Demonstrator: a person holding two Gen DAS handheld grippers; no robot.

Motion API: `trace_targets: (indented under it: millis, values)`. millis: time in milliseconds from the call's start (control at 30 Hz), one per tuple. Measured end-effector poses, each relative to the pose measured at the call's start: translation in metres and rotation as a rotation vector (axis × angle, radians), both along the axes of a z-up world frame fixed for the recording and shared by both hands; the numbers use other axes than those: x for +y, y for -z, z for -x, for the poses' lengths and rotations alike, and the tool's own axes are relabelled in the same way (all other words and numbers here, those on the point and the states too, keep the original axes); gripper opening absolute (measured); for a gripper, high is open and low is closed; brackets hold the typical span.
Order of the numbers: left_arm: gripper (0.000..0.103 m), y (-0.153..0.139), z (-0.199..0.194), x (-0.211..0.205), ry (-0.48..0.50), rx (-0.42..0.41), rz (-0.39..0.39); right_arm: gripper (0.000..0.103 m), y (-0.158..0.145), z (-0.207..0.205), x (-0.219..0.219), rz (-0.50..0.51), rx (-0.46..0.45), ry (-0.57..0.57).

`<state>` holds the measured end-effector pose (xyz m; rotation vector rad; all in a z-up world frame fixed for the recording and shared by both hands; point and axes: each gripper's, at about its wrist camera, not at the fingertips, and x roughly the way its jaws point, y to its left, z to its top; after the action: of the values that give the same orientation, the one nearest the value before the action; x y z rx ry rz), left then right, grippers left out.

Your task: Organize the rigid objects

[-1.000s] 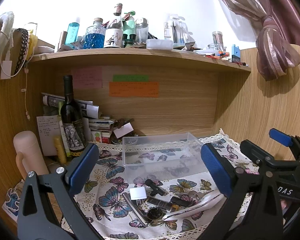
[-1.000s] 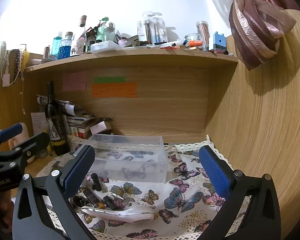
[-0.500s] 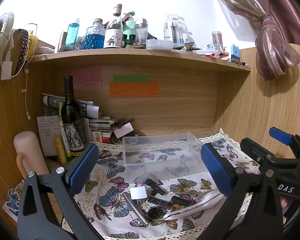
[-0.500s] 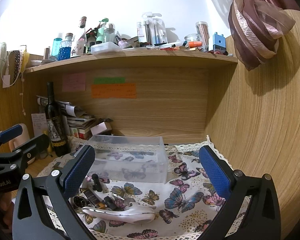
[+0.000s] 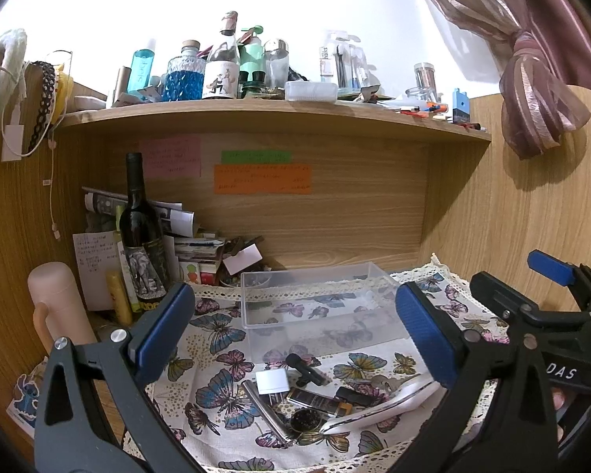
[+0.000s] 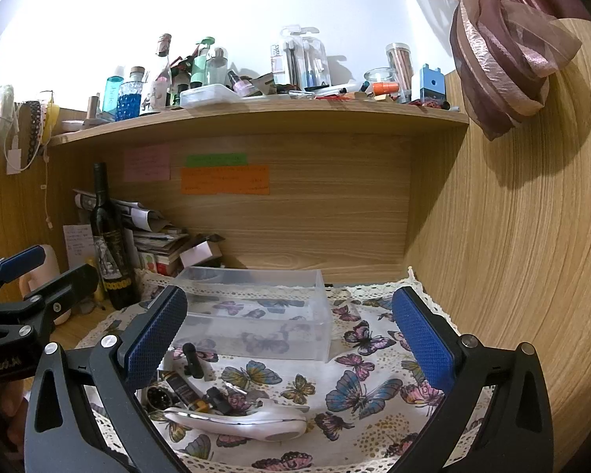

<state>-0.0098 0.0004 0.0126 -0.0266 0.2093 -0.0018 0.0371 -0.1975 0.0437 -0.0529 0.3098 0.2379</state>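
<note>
Both grippers, left gripper and right gripper, hang spread and empty; start with the white cube, probably a charger, then lower it into the clear plastic bin.

A lived-in home desk nook is showing here. A wooden shelf is carrying cosmetic and drink bottles, with a faceted blue glass bottle among them. Coloured sticky notes are clinging to the wood back panel. A dark wine bottle is standing beside stacked papers and magazines. A butterfly-print, lace-edged cloth is covering the tabletop, and a tied mauve curtain is hanging at the right.
</note>
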Motion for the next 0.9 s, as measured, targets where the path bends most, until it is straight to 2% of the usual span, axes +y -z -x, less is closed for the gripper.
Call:
trace_targets:
  millis: [900]
  values:
    - [0.103, -0.0004, 0.0002, -0.0042, 0.008, 0.001, 0.000, 0.103, -0.0026, 0.0074, 0.0016, -0.014, 0.001, -0.011]
